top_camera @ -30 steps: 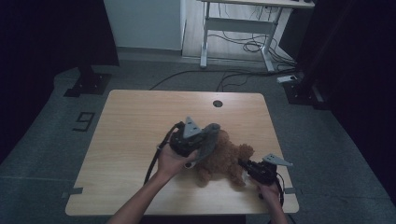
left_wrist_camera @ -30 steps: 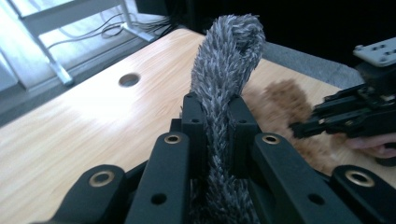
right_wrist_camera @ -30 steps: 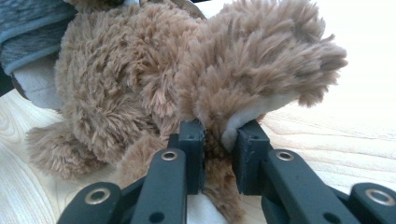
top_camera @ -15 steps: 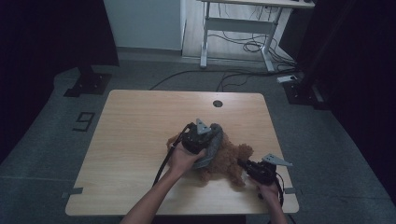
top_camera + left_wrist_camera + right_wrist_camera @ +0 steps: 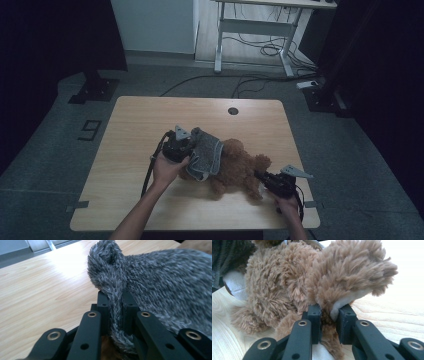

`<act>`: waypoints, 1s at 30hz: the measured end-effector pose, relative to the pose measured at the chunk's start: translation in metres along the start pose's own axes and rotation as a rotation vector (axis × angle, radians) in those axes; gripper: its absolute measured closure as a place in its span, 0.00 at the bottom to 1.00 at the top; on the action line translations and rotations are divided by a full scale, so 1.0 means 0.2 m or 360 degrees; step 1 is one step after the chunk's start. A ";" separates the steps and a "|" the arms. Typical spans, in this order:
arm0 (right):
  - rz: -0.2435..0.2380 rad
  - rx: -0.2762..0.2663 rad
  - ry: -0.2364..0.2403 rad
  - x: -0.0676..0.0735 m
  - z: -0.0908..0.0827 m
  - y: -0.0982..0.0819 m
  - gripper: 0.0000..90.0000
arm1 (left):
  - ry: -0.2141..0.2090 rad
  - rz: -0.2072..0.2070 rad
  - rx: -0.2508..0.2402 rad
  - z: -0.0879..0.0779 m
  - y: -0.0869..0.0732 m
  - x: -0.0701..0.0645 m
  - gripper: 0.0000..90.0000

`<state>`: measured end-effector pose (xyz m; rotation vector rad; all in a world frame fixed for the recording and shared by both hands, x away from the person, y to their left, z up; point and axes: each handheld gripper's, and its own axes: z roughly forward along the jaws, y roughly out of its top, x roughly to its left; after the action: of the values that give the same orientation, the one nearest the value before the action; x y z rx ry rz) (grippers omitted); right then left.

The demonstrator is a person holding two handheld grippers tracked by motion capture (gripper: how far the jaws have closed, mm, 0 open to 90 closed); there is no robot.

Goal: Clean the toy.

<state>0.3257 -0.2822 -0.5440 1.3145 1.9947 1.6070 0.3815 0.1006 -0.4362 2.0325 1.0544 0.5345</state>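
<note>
Dim grey carpet and a dark curtain surrounded the pale rectangular wooden table (image 5: 150, 125), with a white metal desk frame (image 5: 250, 30) and loose cables on the floor behind it. From the high view, a fluffy brown plush teddy bear (image 5: 240, 170) lay on its side on the near half of the table, right of centre, with a grey knitted fuzzy garment (image 5: 207, 157) draped over the end nearer the middle of the table. The left gripper (image 5: 192, 145) sat at the garment's left edge, a bare forearm running up to it from the bottom of the picture, while the right gripper (image 5: 261, 177) met the bear's near right limb close to the table's front edge. In the left gripper view, the left gripper (image 5: 115, 302) had its jaws nearly closed on a fold of the grey garment (image 5: 160, 280), the knit squeezed between the two black pads (a loose curl of it stood up just beyond them), and the wooden tabletop (image 5: 42, 285) stretched away to the left. In the right gripper view, the right gripper (image 5: 329, 315) was clamped almost shut on a tuft of the bear's (image 5: 294, 277) brown paw with its cream sole, and the bear's body lay on the light wood (image 5: 392, 315), with the dark knit at the upper left corner.
</note>
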 end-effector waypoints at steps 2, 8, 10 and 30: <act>-0.0002 0.0004 0.0000 0.00 0.00 0.00 0.84 | 0.0005 -0.0008 0.0001 -0.01 -0.02 0.02 0.89; 0.0000 0.0000 0.0006 0.00 0.00 0.00 0.84 | 0.0016 -0.0028 -0.0012 -0.03 -0.10 0.05 0.89; 0.0001 0.0001 0.0005 0.00 0.00 0.00 0.84 | 0.0006 -0.0058 -0.0017 -0.03 -0.12 0.06 0.89; 0.0028 -0.0001 -0.0002 0.00 0.00 -0.01 0.84 | 0.0031 -0.0170 0.0164 0.10 -0.32 0.15 0.90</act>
<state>0.3256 -0.2816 -0.5451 1.3363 1.9875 1.6143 0.3787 0.1400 -0.4983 2.0494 1.2169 0.4536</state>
